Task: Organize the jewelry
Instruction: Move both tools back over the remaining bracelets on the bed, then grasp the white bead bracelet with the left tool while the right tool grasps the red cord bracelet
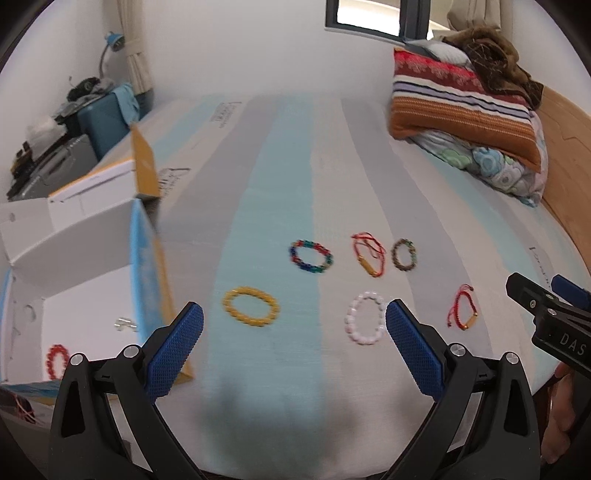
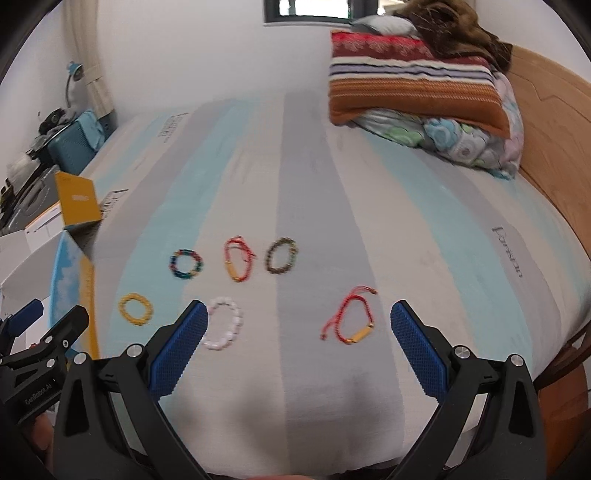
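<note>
Tongs: left gripper [image 1: 294, 317] and right gripper [image 2: 299, 317] both gape, empty.
In box [image 1: 88, 236]: red bracelet [image 1: 56, 361].
Right of box: six bracelets [image 1: 251, 306] left on bed [image 1: 280, 155].

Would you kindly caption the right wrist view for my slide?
Open right gripper above a striped bed, six bracelets ahead, red cord bracelet nearest.

We note a striped bed [image 1: 288, 155]. Far right: folded striped blanket [image 1: 461, 103] over a floral quilt [image 1: 495, 166], brown fur throw [image 1: 491, 48] on top. Far left: blue lamp [image 1: 112, 40], teal case [image 1: 103, 125]. A window [image 1: 373, 18] sits far centre.
</note>
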